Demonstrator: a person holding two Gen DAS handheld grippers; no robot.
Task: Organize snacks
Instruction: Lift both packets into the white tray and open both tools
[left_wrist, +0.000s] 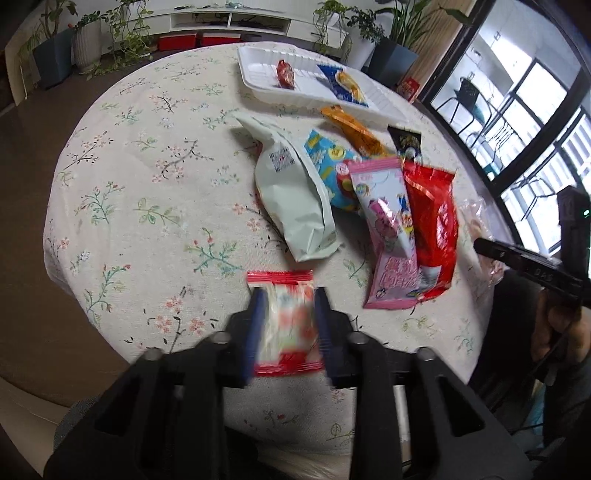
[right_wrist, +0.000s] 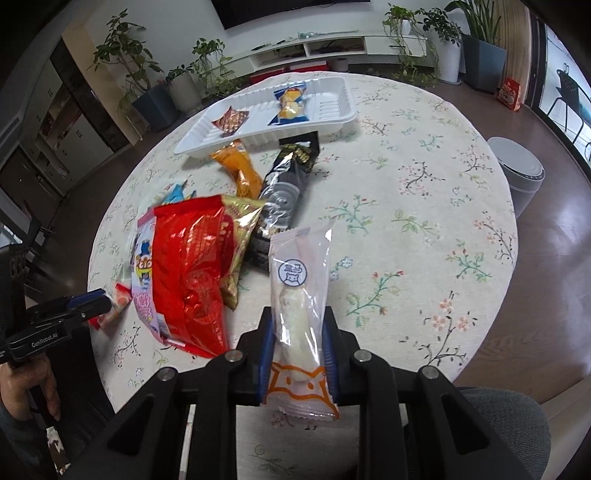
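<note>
floral tablecloth (right_wrist: 424, 177), white tray (right_wrist: 332, 110), red bag (right_wrist: 188, 266)

floor (right_wrist: 561, 229): brown | window (left_wrist: 535, 92): daylight (dark frames) | potted plants (right_wrist: 147, 85) by white shelf (right_wrist: 332, 48)

The small red-edged packet (left_wrist: 284, 321) in the left wrist view is motion-blurred, so its print is unreadable. Beside the pink pouch (left_wrist: 388, 236), the blue bag (left_wrist: 325, 166) is mostly buried under the pale green bag (left_wrist: 295, 199). In the right wrist view the black wrapper (right_wrist: 284, 188) disappears behind the red bag (right_wrist: 192, 266).
</note>
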